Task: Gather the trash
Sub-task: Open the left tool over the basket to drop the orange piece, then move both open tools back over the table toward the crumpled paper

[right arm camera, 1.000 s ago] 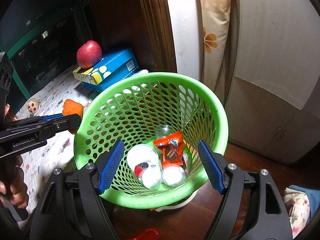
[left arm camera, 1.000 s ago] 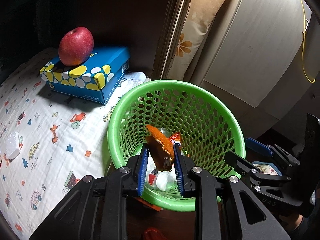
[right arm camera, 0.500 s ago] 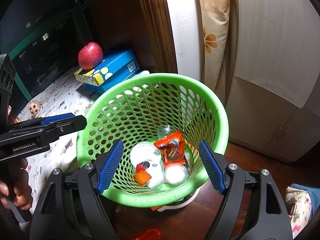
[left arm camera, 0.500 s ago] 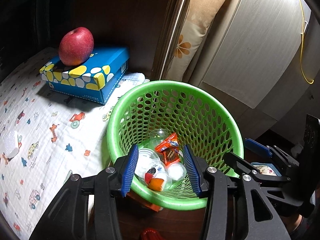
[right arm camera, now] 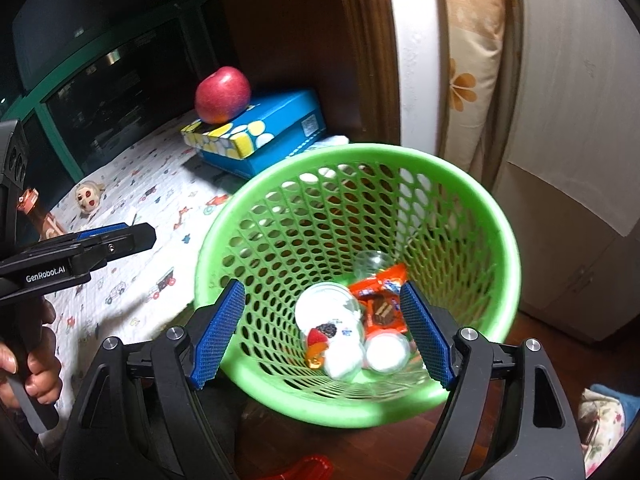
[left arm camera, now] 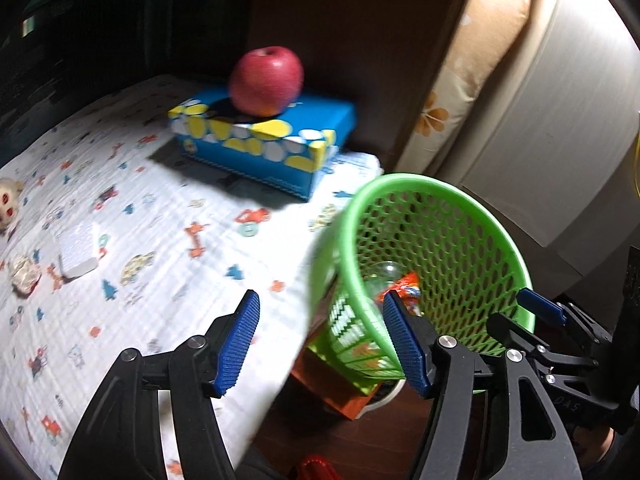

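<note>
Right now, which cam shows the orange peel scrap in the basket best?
Right wrist. It looks down into the green basket, and the orange peel scrap lies in plain sight at the bottom, beside the white cups. The left wrist view is blurred and catches the basket obliquely; its wall and the left gripper hide the scrap.

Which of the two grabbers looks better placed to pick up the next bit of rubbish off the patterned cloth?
Probably the left gripper: its jaws, just opened, are empty and it faces the cloth, where a white block and a crumpled wrapper lie. The right gripper faces the basket.
</note>
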Demonstrator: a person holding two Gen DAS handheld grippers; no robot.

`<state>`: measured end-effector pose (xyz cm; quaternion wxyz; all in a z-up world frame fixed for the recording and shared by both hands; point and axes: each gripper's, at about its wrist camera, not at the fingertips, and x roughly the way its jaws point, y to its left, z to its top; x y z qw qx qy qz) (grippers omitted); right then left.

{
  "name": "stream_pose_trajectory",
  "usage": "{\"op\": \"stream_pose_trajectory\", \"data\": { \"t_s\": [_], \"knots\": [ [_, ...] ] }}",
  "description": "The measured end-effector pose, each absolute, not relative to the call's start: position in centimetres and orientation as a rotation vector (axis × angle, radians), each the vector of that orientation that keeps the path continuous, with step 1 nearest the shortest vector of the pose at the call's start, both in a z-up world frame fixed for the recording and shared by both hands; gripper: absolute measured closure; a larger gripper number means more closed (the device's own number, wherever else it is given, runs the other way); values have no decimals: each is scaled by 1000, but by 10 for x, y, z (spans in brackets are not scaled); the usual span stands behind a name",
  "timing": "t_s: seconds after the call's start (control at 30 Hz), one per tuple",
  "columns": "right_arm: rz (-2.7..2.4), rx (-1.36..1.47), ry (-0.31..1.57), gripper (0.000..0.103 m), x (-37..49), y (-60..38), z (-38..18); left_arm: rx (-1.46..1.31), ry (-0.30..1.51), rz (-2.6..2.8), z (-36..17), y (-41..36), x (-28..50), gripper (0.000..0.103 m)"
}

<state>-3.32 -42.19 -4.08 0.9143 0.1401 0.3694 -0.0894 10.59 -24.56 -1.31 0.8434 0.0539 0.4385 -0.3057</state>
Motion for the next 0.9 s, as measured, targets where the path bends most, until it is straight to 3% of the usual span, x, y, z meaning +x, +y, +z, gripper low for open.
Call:
{"op": "stream_pose_trajectory", "data": {
  "t_s": [0.9],
  "knots": [
    [58, 191, 809, 24, 62, -307, -38, 24, 915, -46, -47, -14, 233, 40]
  ]
}}
